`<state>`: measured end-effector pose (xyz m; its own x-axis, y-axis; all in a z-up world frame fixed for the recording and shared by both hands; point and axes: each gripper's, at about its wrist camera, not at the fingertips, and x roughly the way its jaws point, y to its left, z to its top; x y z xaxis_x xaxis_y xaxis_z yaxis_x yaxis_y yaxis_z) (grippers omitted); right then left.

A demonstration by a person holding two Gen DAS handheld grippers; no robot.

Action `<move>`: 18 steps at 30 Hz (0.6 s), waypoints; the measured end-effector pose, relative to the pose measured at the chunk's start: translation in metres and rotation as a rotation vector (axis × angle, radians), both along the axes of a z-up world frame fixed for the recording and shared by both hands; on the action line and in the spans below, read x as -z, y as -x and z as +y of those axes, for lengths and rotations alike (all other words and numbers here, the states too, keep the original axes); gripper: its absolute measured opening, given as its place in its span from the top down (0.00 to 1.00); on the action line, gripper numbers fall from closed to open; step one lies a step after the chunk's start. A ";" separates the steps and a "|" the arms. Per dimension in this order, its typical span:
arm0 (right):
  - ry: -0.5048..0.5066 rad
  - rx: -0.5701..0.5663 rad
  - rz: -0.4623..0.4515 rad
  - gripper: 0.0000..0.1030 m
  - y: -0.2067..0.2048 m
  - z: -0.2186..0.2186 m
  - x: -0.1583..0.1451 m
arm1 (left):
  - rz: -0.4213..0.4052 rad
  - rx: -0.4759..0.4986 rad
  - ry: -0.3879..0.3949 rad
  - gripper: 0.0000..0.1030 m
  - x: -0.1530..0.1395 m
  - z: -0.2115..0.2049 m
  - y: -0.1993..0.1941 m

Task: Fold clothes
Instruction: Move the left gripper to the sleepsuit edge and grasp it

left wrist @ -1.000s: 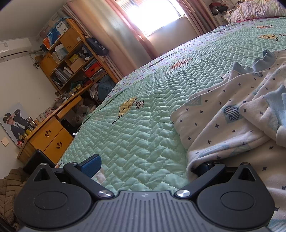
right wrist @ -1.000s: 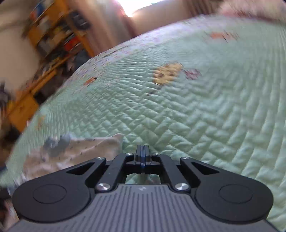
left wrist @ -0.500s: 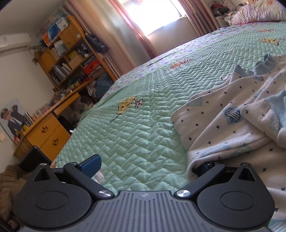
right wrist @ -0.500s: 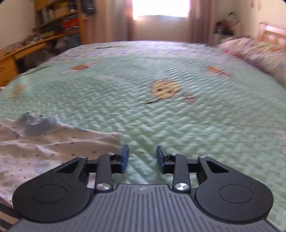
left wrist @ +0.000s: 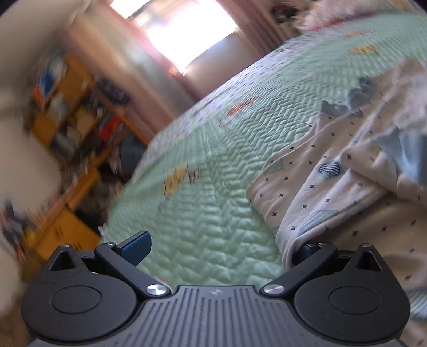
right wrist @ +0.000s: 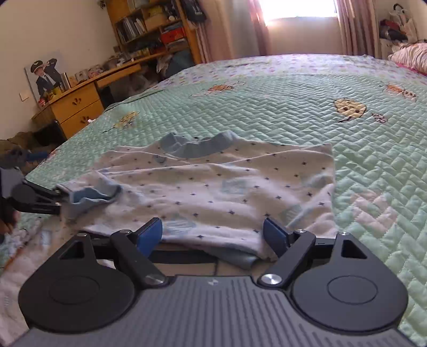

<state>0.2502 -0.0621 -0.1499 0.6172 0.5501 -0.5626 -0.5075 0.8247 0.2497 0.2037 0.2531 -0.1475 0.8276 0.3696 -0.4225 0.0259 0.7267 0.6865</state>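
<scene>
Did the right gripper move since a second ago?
Yes. The right gripper swung from bare green quilt over to the starry shirt, and its jaws are opening.

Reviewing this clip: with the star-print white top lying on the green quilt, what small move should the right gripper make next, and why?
Probably ease the right gripper forward and close on the near hem of the white star-print top: its jaws are opening, the hem lies between them unpinched, and the garment looks only partly folded.

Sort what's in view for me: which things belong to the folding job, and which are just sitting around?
Job:
- star-print garment
- green quilted bedspread under it
- right gripper, jaws opening
- left gripper, open

Lying about:
- wooden desk
- bookshelf
- portrait photo
- pink pillow
</scene>
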 end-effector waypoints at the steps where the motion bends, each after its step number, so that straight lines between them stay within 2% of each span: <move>1: -0.001 0.002 -0.003 0.19 0.001 -0.001 0.001 | 0.011 0.035 -0.054 0.00 0.003 -0.004 -0.001; 2: -0.002 0.003 -0.002 0.19 0.001 -0.002 0.002 | 0.035 0.062 -0.064 0.00 0.003 -0.003 -0.003; 5: 0.001 0.000 -0.002 0.19 0.001 -0.004 0.004 | 0.137 0.104 0.085 0.01 -0.007 0.014 -0.014; 8: -0.003 -0.005 -0.001 0.18 -0.003 -0.003 0.006 | 0.157 0.088 0.369 0.01 -0.031 0.053 -0.023; 10: -0.017 -0.004 0.001 0.18 -0.004 -0.005 0.007 | 0.198 0.110 0.600 0.01 -0.043 0.080 -0.021; 12: -0.035 0.000 0.002 0.18 -0.005 -0.007 0.008 | 0.259 0.138 0.751 0.02 -0.044 0.094 -0.017; 13: -0.044 0.001 0.002 0.18 -0.005 -0.008 0.009 | 0.284 0.141 0.770 0.02 -0.041 0.096 -0.016; 15: -0.057 0.001 0.001 0.17 -0.005 -0.010 0.010 | 0.318 0.119 0.696 0.01 -0.031 0.092 -0.016; 18: -0.056 -0.004 -0.004 0.16 -0.005 -0.009 0.010 | 0.305 0.104 0.502 0.00 -0.019 0.068 -0.017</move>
